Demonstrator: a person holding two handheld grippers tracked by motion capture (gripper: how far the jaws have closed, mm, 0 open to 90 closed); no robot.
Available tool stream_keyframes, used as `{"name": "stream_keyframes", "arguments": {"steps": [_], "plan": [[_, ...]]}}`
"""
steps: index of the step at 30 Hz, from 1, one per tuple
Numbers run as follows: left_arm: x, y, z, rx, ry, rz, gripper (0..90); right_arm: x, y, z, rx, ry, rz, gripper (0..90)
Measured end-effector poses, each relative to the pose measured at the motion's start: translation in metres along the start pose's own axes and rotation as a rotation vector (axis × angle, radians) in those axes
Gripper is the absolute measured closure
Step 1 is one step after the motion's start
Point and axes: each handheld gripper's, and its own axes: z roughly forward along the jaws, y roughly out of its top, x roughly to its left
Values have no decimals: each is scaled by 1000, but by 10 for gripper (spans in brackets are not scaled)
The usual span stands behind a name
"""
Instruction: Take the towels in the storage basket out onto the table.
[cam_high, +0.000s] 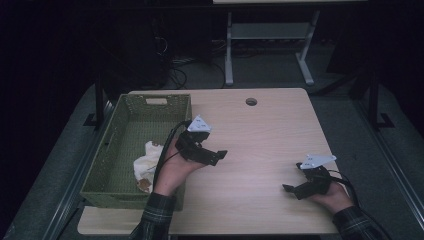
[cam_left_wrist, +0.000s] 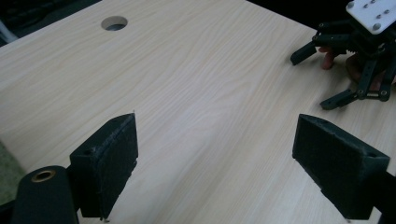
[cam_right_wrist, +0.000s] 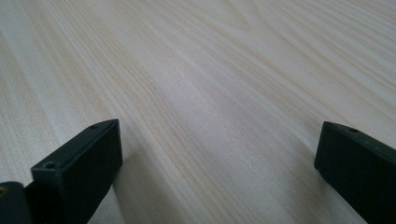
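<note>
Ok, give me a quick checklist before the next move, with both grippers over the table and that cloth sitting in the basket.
1. Left gripper open: ok, its jaws stand wide apart with nothing between them.
2. Right gripper open: ok, bare wood between its jaws.
3. Cloth inside the green basket: ok, it lies crumpled near the front right corner.
4. Grippers apart from each other: ok, bare table lies between them.
5. Table surface free between the grippers: ok.
6. Anything else under the cloth: cannot tell.
</note>
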Motion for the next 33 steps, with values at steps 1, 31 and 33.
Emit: {"name": "stream_keyframes", "arguments": {"steps": [1,31,33], "plan": [[2,-1,-2,1,3,-5,140,0,0,0,0,0,0,4],[39,-37,-55,25,91,-53,140,0,0,0,0,1,-3,4],[42,-39,-59,31,98,-49,140,0,0,0,1,1,-4,4]]}}
